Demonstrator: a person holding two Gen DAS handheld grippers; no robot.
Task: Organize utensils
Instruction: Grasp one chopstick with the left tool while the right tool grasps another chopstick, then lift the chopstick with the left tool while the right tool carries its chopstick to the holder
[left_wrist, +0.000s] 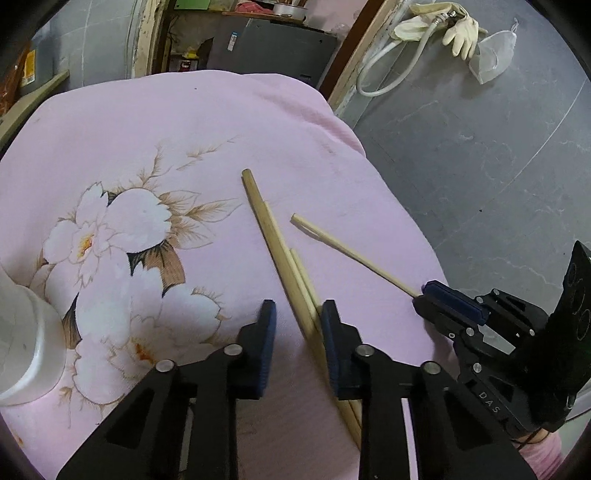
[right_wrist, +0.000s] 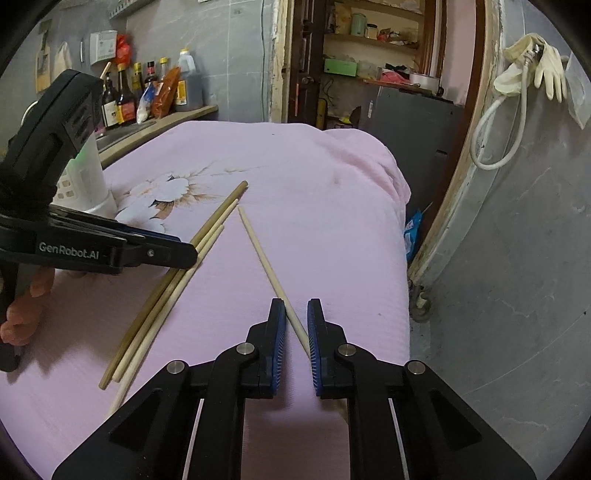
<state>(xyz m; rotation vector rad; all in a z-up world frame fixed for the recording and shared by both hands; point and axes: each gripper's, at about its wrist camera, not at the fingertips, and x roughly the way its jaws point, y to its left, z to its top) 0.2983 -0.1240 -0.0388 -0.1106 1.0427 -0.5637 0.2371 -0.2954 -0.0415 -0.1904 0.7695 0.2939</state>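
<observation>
Four chopsticks (right_wrist: 166, 291) on cloth (right_wrist: 314, 184); left tongs (left_wrist: 299, 314) apart around three, right tongs (right_wrist: 296, 314) apart around one.

You were working in a lived-in home kitchen. Sauce and oil bottles (right_wrist: 147, 92) crowded the counter (right_wrist: 177, 114) by the grey tiled wall, rubber gloves (right_wrist: 532, 62) hung over a hose, and cluttered pantry shelves (right_wrist: 373, 40) showed through the doorway.

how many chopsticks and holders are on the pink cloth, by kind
darker chopstick: 1
pale chopsticks in the bundle: 2
pale chopstick lying apart: 1
white utensil holder: 1
total: 5
</observation>
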